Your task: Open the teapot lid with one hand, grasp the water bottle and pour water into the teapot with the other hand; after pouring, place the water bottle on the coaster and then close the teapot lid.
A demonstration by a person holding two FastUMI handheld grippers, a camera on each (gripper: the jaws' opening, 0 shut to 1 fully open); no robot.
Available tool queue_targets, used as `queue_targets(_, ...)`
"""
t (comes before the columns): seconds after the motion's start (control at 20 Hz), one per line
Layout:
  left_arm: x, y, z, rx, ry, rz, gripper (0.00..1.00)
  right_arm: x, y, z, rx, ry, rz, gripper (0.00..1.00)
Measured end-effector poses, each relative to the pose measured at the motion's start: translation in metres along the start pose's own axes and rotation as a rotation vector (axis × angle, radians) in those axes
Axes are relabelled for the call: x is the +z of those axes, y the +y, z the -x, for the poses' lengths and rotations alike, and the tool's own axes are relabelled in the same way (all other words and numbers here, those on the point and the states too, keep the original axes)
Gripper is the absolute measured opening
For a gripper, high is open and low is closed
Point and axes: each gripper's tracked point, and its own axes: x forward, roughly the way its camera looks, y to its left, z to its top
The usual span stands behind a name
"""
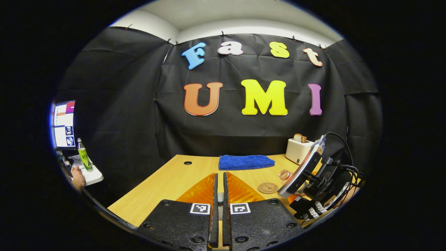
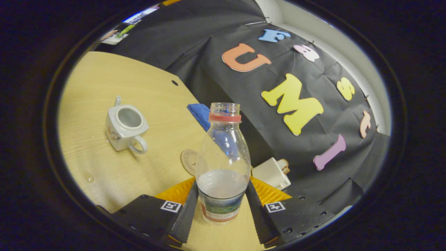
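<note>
In the left gripper view, a monitor [image 1: 63, 124] and a green bottle [image 1: 83, 158] are seen at the far left on a small white side table [image 1: 93, 176], where a person's hand [image 1: 78, 177] rests. The wooden desk [image 1: 167, 181] extends ahead, with a round cable hole [image 1: 187, 162] near its back edge. The left claw [image 1: 218, 195] is seen at the bottom centre with its fingers drawn nearly together; a small grey piece is visible in the narrow gap, but what it is cannot be told. A folded blue cloth [image 1: 246, 162] lies at the back of the desk. Further right, a round coaster [image 1: 268, 188] lies flat on the desk, with a small clear ring [image 1: 284, 174] just beyond it and a white toaster [image 1: 298, 150] holding bread behind. The other gripper is seen at the far right, tilted. In the right gripper view, the white teapot [image 2: 125, 128] stands on the desk at the left, lid off and opening exposed, with a few water drops [image 2: 89, 177] on the desk nearby. The right claw [image 2: 222, 204] is clamped on the lower body of the water bottle [image 2: 223, 160], both fingers pressing its sides. The bottle is uncapped, roughly upright between the fingers and partly filled. The coaster is partly hidden behind the bottle, well apart from the teapot.
</note>
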Motion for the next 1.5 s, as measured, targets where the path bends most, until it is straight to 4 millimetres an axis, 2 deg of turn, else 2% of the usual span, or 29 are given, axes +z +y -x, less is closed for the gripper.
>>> queue_targets(0.35, -0.003, 0.012, 0.001, -0.003, 0.003, 0.009, 0.07, 0.018, 0.002, -0.003, -0.102, -0.025, 0.308, 0.73)
queue_targets(0.45, -0.003, 0.012, 0.0, -0.009, 0.004, 0.021, 0.07, 0.017, 0.01, -0.005, -0.104, -0.031, 0.395, 0.73)
queue_targets(0.7, -0.003, 0.014, 0.0, -0.011, 0.002, 0.024, 0.07, 0.023, 0.011, -0.006, -0.169, -0.049, 0.615, 0.73)
queue_targets(1.25, -0.007, 0.013, -0.002, -0.027, 0.019, 0.025, 0.07, 0.033, 0.013, -0.004, -0.22, -0.078, 0.8, 0.72)
queue_targets(1.5, -0.01, 0.015, -0.002, -0.031, 0.025, 0.028, 0.07, 0.052, 0.004, -0.003, -0.285, -0.117, 0.921, 0.72)
